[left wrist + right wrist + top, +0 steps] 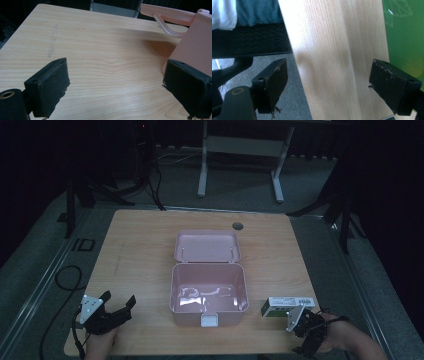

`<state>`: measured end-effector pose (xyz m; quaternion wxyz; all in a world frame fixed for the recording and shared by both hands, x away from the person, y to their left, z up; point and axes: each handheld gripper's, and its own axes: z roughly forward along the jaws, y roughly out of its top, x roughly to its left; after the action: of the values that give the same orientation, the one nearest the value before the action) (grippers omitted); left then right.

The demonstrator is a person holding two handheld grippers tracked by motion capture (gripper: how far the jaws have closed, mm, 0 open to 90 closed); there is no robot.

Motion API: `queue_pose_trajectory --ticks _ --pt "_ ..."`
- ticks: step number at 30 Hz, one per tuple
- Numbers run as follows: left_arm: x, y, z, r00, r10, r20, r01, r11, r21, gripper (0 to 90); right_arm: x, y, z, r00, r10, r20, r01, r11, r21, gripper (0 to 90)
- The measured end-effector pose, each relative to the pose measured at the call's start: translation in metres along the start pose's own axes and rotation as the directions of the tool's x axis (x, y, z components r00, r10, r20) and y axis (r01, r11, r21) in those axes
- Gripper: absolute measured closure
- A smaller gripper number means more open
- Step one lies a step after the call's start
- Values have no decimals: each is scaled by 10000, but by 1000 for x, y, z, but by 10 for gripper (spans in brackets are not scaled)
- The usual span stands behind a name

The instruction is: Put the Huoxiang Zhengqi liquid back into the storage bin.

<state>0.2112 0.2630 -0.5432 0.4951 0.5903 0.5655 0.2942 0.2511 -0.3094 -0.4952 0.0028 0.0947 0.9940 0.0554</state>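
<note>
Both grippers, left (119,306) and right (329,85), are held with jaws spread, gripping nothing. An open pink box (209,295) is set mid-table (135,250), a small green-and-white carton (286,307) just beside the right gripper.

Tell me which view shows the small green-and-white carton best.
The high view: the carton lies whole on the table, right of the open pink box, just beyond the right gripper. The right gripper view catches just a green face of it at its right edge. The left gripper view looks at the table and box instead.
</note>
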Motion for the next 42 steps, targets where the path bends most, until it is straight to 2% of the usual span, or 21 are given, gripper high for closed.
queue_pose_trajectory --ticks 3,6,10,16,22,26,29,33,36,42 --pt "0 0 0 10000 7 -11 -7 10000 -9 67 -2 3 -6 9994 -236 -237 238 9997 77 156" --pt "1 0 0 10000 -63 2 63 10000 -29 66 -2 5 -12 9989 -285 -376 285 9996 -17 156" --pt "2 0 0 9998 -191 17 191 9998 -30 64 0 8 -39 9981 -222 -566 197 9989 -434 171" --pt "6 1 1 9990 -439 -87 438 9990 -56 64 0 13 -76 9988 -455 -170 440 9956 -823 174" --pt "7 0 1 9991 -423 -90 423 9991 -13 61 -11 20 -95 9969 -634 463 659 9963 -543 173" --pt "8 1 1 9989 -473 -77 473 9989 20 61 -27 20 -97 9964 -514 670 540 9978 -377 173" --pt "9 0 1 9986 -529 -83 529 9986 -2 62 -40 22 -94 9943 -617 872 627 9980 -86 173" --pt "9 0 1 9982 -589 -53 589 9983 18 61 -57 27 -86 9966 -575 587 581 9983 -75 173" --pt "10 0 1 9980 -634 -37 634 9980 50 61 -68 28 -79 9971 -600 465 594 9981 154 173" --pt "11 0 2 9970 -773 20 773 9970 88 61 -84 33 -69 9984 -528 183 525 9985 132 168"
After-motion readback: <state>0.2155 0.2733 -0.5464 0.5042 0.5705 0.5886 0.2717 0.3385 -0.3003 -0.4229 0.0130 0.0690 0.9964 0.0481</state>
